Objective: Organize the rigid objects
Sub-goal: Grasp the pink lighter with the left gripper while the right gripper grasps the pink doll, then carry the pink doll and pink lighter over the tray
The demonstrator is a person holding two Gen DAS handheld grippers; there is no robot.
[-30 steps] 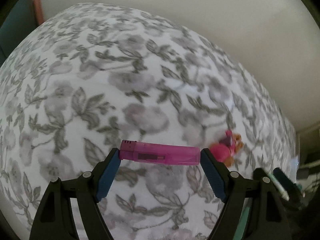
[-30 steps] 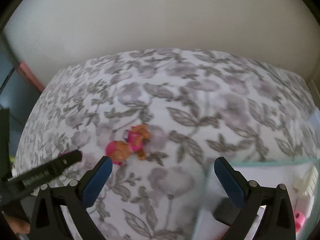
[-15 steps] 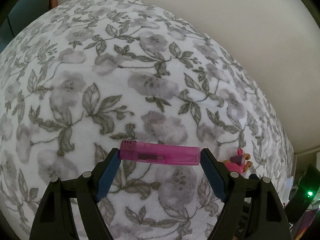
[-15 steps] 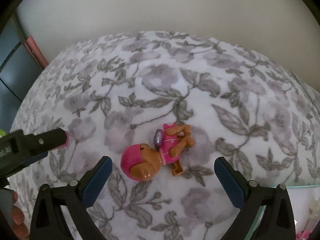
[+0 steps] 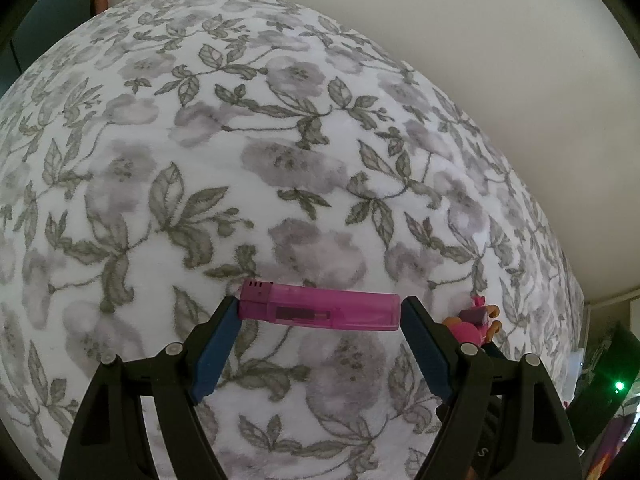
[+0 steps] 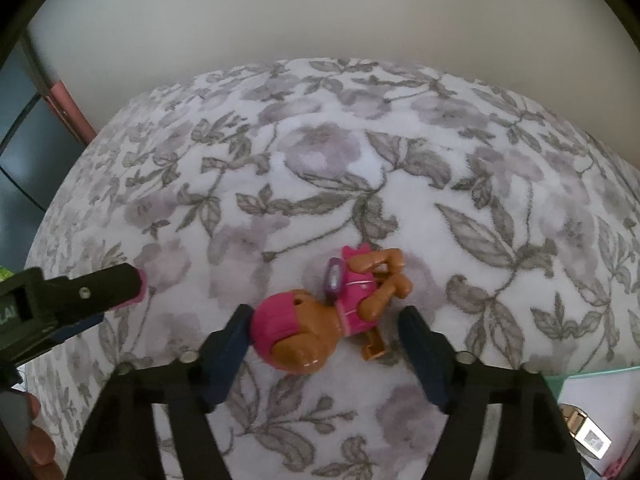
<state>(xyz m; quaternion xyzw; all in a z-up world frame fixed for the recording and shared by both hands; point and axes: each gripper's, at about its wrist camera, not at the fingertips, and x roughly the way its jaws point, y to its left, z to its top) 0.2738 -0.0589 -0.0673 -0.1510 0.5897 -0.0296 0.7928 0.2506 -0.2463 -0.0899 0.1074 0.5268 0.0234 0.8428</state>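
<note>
My left gripper [image 5: 320,306] is shut on a translucent pink lighter [image 5: 320,310], gripped end to end and held level above the floral blanket [image 5: 280,160]. A small toy figure [image 6: 332,312] with a pink cap and pink outfit lies on its side on the blanket [image 6: 360,160]. My right gripper [image 6: 325,320] hangs low over the toy, its jaws closing with the toy between them. The left pad sits at the cap; the right pad stands a little apart from the body. The toy [image 5: 474,326] also peeks out behind the left gripper's right finger.
A clear box with a teal rim [image 6: 592,378] stands at the lower right with small items inside. The left gripper's finger [image 6: 80,292] reaches in from the left, a person's fingers [image 6: 36,440] below it. A pale wall lies behind. A dark device with a green light [image 5: 618,386] sits at right.
The right gripper came down over the toy figure and its jaws narrowed around it. The left gripper kept its hold on the lighter and barely moved.
</note>
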